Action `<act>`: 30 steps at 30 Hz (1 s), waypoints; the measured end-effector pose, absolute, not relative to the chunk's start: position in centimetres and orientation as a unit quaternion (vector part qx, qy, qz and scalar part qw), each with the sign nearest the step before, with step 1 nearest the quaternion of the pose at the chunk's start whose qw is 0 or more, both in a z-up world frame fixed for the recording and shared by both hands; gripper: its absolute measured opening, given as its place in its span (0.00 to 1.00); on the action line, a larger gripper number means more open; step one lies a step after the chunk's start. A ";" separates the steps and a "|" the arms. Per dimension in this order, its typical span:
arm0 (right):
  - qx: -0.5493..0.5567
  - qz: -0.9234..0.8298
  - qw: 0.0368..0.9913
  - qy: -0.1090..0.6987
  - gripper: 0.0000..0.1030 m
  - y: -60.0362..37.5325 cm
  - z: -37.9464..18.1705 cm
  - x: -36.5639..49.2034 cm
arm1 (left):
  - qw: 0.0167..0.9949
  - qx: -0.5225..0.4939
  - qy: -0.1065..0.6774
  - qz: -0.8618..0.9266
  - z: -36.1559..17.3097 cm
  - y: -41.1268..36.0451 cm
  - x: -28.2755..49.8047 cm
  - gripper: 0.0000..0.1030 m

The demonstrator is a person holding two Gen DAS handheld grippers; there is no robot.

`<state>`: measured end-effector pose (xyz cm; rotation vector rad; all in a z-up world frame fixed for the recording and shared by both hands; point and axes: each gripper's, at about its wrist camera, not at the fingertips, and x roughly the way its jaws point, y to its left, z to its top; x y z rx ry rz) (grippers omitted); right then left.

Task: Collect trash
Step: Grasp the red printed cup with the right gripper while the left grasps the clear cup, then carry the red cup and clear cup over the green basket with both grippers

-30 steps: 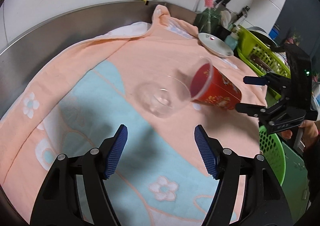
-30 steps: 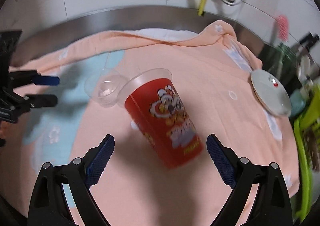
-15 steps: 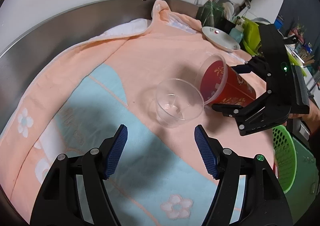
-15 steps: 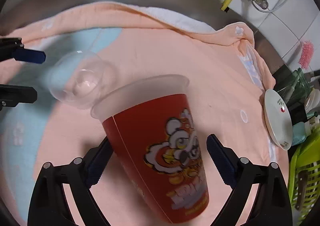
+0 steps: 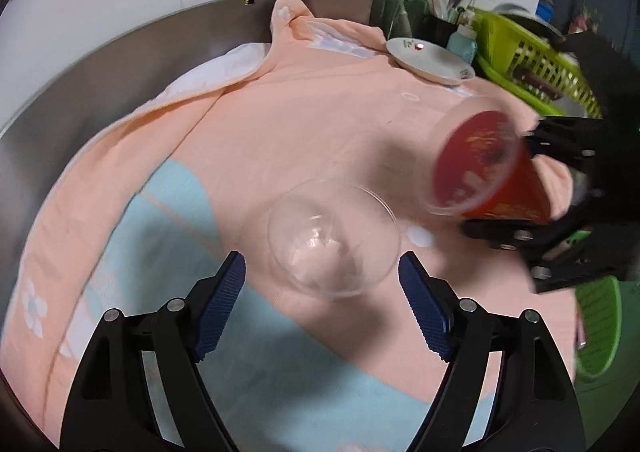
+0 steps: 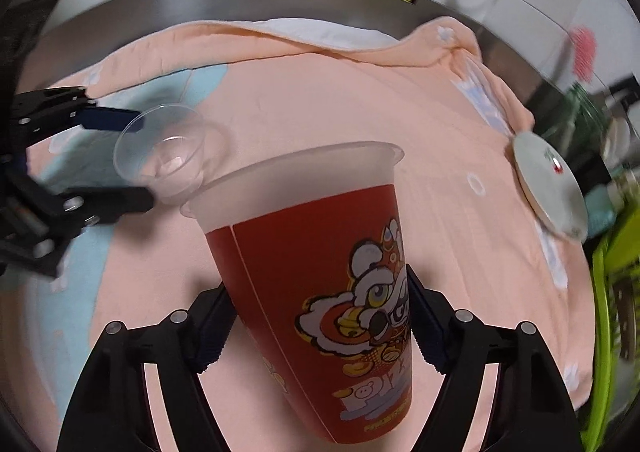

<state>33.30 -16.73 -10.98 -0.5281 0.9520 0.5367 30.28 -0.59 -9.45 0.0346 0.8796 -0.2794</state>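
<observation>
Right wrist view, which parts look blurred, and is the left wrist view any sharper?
Right wrist view: the red cup between the right gripper fingers is crisp, but the plate and green basket at the right edge smear. Left wrist view: the red cup and right gripper are motion-blurred; the clear cup is only slightly soft; the fisheye bends the steel rim.

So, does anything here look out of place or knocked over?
Yes. The clear plastic cup lies tipped on its side on the peach towel, between the open left tongs. The red cartoon cup is tilted in the right tongs. A white saucer rests askew on the towel's edge. No spill shows.
</observation>
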 end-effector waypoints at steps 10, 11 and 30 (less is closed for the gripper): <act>-0.182 0.223 0.843 0.455 0.68 -21.3 -9.2 28.7 | 0.896 0.027 0.419 -0.142 -10.1 -1.8 32.3 0.75; -0.180 0.221 0.843 0.456 0.68 -21.6 -9.2 28.2 | 0.898 0.029 0.415 -0.142 -10.1 -1.9 32.2 0.74; -0.085 0.175 0.865 0.462 0.66 -27.1 -7.8 21.3 | 0.908 0.016 0.376 -0.183 -6.5 -4.1 27.4 0.58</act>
